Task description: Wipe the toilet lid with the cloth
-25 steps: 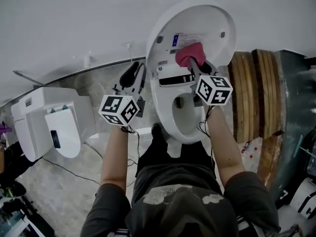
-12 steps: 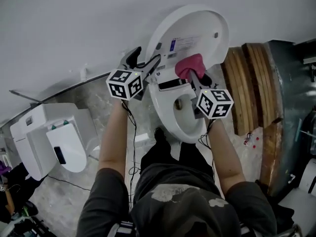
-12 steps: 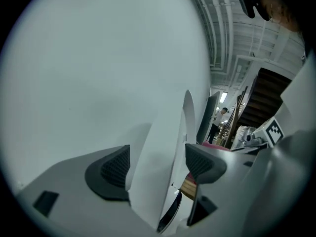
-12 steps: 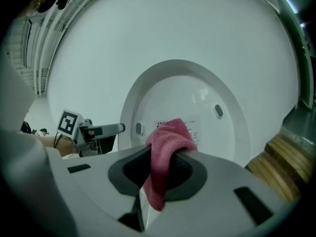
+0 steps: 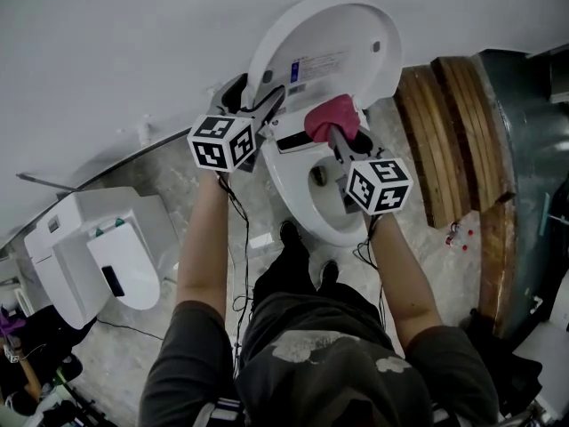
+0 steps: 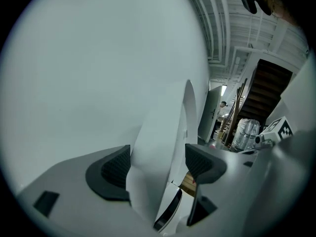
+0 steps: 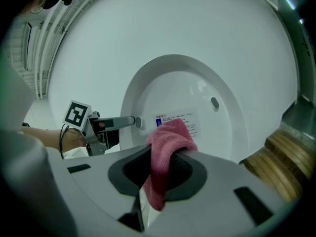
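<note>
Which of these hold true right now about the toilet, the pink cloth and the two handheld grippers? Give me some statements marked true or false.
The right gripper is shut on the pink terry cloth. True.
The white oval plastic toilet lid stands raised. True.
The left gripper is clamped shut and empty. False: its jaws have just been opening and stand apart with the lid's edge between them.
The cloth is draped over the left gripper. False: the right gripper holds it up in front of the lid's inner face.
</note>
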{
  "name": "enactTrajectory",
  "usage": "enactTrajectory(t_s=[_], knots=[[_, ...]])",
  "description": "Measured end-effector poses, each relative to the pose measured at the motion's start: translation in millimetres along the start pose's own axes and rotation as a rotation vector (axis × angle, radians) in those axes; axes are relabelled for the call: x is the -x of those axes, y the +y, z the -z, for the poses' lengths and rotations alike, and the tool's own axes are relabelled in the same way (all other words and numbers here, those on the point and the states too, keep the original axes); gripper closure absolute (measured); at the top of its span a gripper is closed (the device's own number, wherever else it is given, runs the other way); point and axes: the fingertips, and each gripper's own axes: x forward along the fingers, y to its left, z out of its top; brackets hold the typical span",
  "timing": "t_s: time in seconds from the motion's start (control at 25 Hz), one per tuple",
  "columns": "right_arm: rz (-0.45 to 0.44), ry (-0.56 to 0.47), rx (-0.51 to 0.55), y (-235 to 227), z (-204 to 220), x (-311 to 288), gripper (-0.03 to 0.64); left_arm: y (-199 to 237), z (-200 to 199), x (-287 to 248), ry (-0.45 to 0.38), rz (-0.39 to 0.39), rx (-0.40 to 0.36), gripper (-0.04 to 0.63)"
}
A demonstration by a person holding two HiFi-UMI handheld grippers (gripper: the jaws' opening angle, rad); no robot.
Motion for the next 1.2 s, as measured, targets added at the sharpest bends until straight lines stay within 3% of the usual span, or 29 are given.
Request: enactTrajectory(t_s=[0.24, 0.48, 0.72, 1.0, 1.2], knots=[[-0.007, -0.010, -0.022, -4, 26, 47, 0.561, -36, 14, 26, -0.018, -0.070, -0.011, 0.241], [-0.017, -0.002, -0.038, -16, 61, 104, 0.561, -100, 50, 63, 0.021, -0.094, -0.012, 0.241], [-0.018, 0.021, -0.053, -28, 107, 152, 0.561, -151, 110, 96, 0.070, -0.150, -0.164, 0.239], [0.011, 0.067, -0.076, -61, 171, 201, 0.561, -178, 141, 117, -0.077, -0.244, -0.198, 0.239], [0.030, 0.086, -0.097, -85, 206, 221, 0.561, -192, 160, 125, -0.122, -0.277, -0.218, 0.239]])
